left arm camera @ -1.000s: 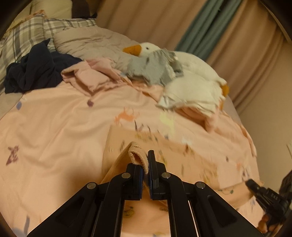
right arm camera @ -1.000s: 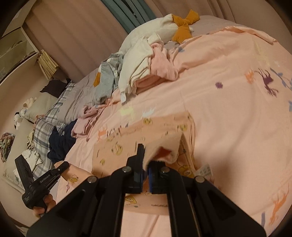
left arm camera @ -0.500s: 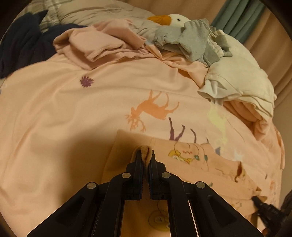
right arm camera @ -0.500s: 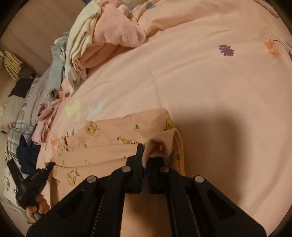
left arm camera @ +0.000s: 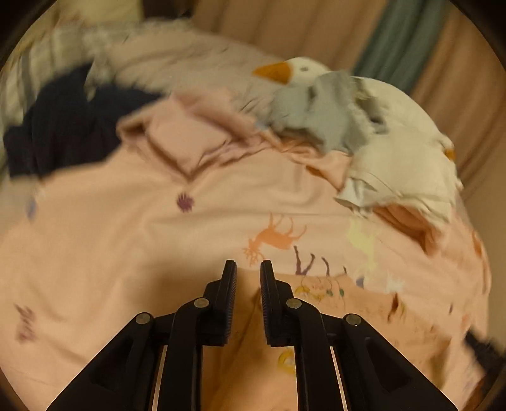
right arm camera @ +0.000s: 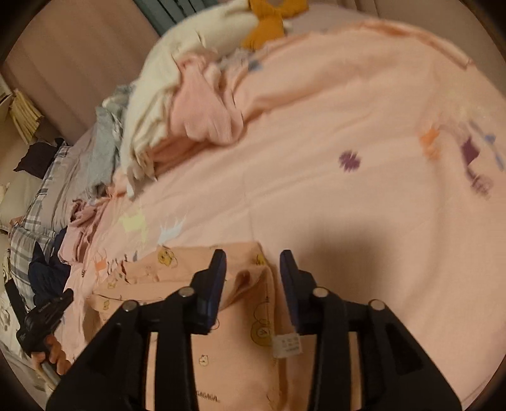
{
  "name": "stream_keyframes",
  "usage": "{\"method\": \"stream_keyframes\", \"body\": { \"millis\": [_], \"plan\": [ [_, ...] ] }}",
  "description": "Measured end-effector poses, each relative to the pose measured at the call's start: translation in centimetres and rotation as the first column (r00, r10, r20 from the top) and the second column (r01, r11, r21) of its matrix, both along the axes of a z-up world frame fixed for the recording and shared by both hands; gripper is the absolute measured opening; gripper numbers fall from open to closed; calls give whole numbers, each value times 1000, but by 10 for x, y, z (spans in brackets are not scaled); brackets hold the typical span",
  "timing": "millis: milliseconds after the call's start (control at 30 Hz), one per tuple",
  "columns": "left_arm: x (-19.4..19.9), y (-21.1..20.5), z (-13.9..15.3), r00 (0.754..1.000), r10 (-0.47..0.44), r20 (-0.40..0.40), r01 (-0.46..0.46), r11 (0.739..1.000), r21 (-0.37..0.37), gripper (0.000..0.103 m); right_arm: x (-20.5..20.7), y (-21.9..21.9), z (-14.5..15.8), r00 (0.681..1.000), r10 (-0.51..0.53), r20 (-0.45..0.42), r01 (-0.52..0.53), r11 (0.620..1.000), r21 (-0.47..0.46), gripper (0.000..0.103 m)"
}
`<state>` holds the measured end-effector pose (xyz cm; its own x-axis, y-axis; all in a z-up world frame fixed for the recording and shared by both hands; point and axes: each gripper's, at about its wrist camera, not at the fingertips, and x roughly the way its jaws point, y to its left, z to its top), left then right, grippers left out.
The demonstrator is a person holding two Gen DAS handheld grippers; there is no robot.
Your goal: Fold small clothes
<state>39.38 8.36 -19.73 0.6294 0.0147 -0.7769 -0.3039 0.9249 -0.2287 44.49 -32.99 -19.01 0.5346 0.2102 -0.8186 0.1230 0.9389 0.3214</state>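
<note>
1. Both hand-held grippers hang released over a small peach garment: the left hand-held gripper (left arm camera: 248, 265) has its jaws a narrow gap apart with nothing pinched, and the right hand-held gripper (right arm camera: 253, 257) has its jaws wider apart. Both sets of jaws have just been opening, and the cloth lies under them, not pressed by the pads.
2. The small peach garment (right arm camera: 221, 319), printed with little yellow cartoon faces, lies flat and folded over on the bed, at the near edge of both views. A raised fold of it sits between the right jaws, and a white care label (right arm camera: 287, 345) pokes out at its right edge.
3. The garment rests on a pink bedspread (right arm camera: 332, 205) printed with animals and flower shapes; an orange deer (left arm camera: 278, 235) shows just past the left jaws.
4. Farther back on the bed lies a loose heap of clothes: a cream piece (left arm camera: 401, 170), a grey piece (left arm camera: 322, 120), a pink piece (left arm camera: 186, 142) and a dark navy piece (left arm camera: 63, 129).
5. A white plush goose (left arm camera: 303, 68) with an orange beak lies behind the heap, partly covered by it.
6. In the right wrist view, the person's hand (right arm camera: 52, 354) holds the black handle of the other gripper at the lower left edge.
7. Plaid bedding (right arm camera: 31, 234) and beige curtains (left arm camera: 284, 28) with a teal strip close the scene; the left view is blurred.
</note>
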Motion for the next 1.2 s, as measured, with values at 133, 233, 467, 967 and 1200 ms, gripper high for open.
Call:
{"method": "stream_keyframes", "body": {
  "millis": [133, 233, 467, 967, 1200],
  "plan": [
    [-12, -43, -9, 976, -195, -94, 198, 980, 33, 10, -15, 21, 5, 995, 93, -31, -94, 995, -30, 10],
    [-9, -77, -44, 936, -301, -182, 303, 953, -18, 10, -23, 43, -28, 979, 160, -127, -157, 987, 34, 9],
    [40, -85, -67, 960, -220, -172, 212, 975, -60, 10, 19, 83, -79, 963, 207, -175, -212, 977, -16, 7],
    [17, 30, -25, 996, -71, -54, 61, 985, -161, 58, 1, 11, -26, 989, 111, -95, -109, 994, 25, 47],
    [8, 5, -64, 957, -248, -148, 191, 929, -318, 58, -57, -22, -43, 981, 89, -174, -92, 996, -11, 48]
  ]
}}
